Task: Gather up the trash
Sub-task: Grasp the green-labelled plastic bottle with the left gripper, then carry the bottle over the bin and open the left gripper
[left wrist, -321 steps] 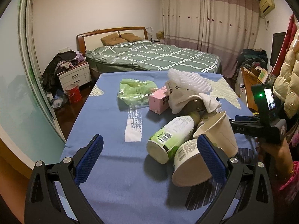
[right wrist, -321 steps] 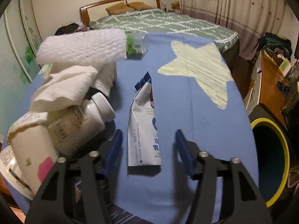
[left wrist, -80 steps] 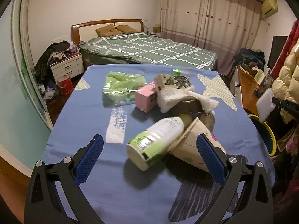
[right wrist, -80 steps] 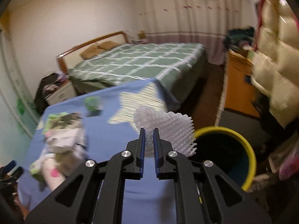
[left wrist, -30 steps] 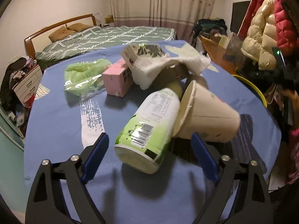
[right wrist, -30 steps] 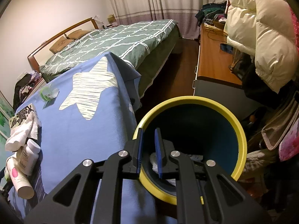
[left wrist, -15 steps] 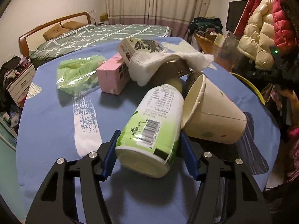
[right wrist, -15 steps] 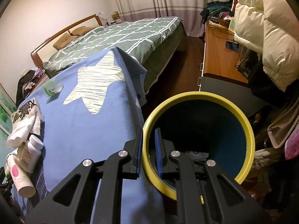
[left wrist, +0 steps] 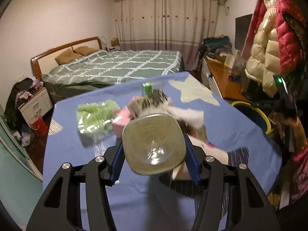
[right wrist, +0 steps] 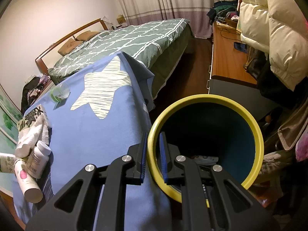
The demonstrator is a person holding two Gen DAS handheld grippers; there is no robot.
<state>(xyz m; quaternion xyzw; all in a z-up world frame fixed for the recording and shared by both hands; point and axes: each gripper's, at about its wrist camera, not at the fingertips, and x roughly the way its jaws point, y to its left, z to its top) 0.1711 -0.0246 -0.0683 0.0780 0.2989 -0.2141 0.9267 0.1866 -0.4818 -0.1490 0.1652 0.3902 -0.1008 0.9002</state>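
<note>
My left gripper [left wrist: 154, 154] is shut on the green-labelled bottle [left wrist: 154, 144], lifted off the blue table [left wrist: 77, 173]; its base faces the camera. Behind it lie a green plastic bag [left wrist: 94, 115], a pink box [left wrist: 120, 123], a white tissue [left wrist: 184, 115] and a paper cup [left wrist: 211, 150]. My right gripper [right wrist: 153, 152] is shut and empty, held over the rim of the yellow-rimmed trash bin [right wrist: 254, 138], which also shows in the left wrist view [left wrist: 263, 119]. Some trash lies at the bin's bottom [right wrist: 204, 157].
In the right wrist view a white pill bottle [right wrist: 38, 159], a paper cup [right wrist: 27, 182], a tissue [right wrist: 30, 136] and a small green-rimmed cup [right wrist: 59, 92] lie on the table. A bed [right wrist: 125, 38], a wooden desk [right wrist: 227, 53] and hanging jackets [right wrist: 273, 28] surround it.
My left gripper closed on the green-labelled bottle and lifted it off the table, tipping it end-on. My right gripper stayed shut above the bin, barely shifting.
</note>
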